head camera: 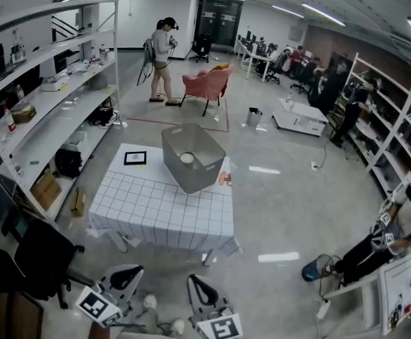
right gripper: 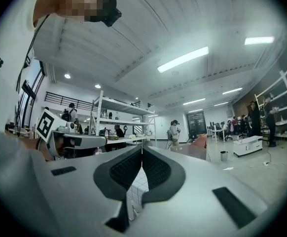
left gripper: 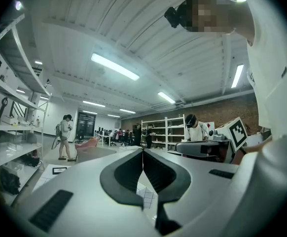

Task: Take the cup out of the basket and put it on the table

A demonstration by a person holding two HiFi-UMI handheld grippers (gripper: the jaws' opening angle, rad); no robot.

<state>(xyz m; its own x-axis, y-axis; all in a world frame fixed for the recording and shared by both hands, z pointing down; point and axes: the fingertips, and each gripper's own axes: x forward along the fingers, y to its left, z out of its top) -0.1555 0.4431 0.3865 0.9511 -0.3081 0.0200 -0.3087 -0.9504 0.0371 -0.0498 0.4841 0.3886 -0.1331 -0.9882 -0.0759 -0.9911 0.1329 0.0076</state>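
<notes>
Showing only in head view: cup [head camera: 186, 158] in basket [head camera: 200, 174]; left tool [left gripper: 143, 150], right tool [right gripper: 141, 150] closed, empty.

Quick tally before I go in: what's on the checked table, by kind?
Basket: 1
Cup, inside the basket: 1
Black-framed card: 1
Small pinkish item beside the basket, too small to identify: 1
Total: 4

Head cam high, facing fwd and steeply down, checkered table [head camera: 156, 207] mid-scene, well off, left gripper [left gripper: 142, 152] cam and right gripper [right gripper: 141, 154] cam low at near edge, tilted up twd ceiling, all three share table, far standing person [head camera: 162, 58].
</notes>
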